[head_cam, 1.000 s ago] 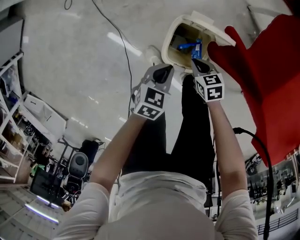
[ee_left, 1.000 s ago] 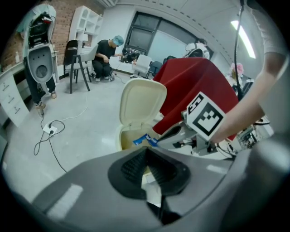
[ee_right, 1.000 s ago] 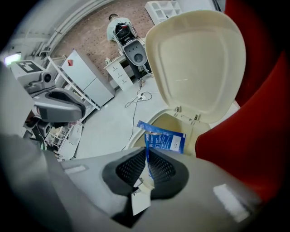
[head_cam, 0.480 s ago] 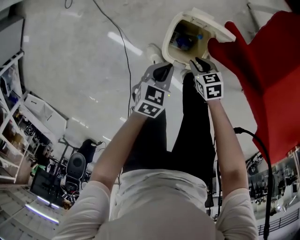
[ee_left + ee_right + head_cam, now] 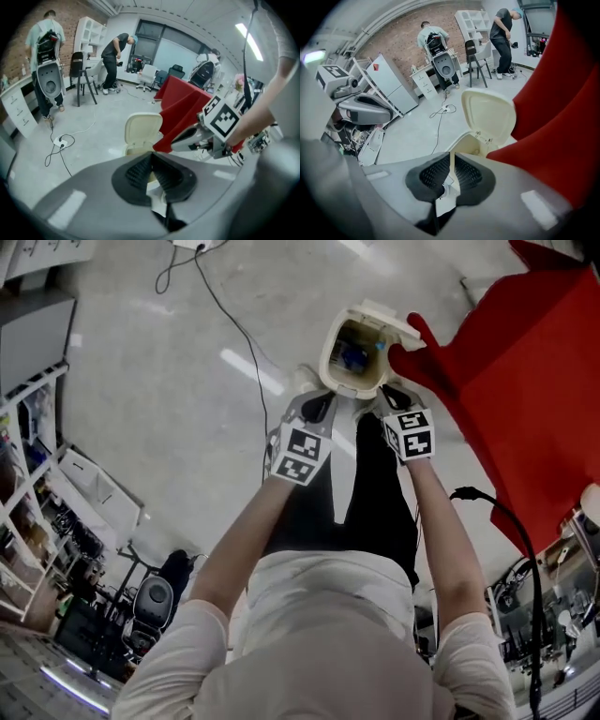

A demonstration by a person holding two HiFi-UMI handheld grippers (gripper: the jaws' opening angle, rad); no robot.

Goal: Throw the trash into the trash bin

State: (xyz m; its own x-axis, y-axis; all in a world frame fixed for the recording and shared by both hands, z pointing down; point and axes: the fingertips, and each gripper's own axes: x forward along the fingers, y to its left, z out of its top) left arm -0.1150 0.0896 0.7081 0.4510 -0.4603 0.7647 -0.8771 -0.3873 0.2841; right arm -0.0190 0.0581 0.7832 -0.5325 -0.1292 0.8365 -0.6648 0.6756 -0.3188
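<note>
**Empty tongs hovering at the open trash bin**

A person is holding the left tongs (image 5: 317,406) and right tongs (image 5: 396,397) side by side. Just beyond and below their tips, a trash bin (image 5: 326,354) is standing on the floor with its lid (image 5: 392,321) tipped back. The left tongs are closed, tips together, on nothing. The right tongs have just been closing and are showing only a narrow slit with nothing in it. Blue trash (image 5: 354,354) is lying inside the bin, ahead of both tips. A red cloth (image 5: 534,381) is hanging right of the right tongs. The drop is looking finished, so the next move is probably fetching more trash or closing the lid.
</note>
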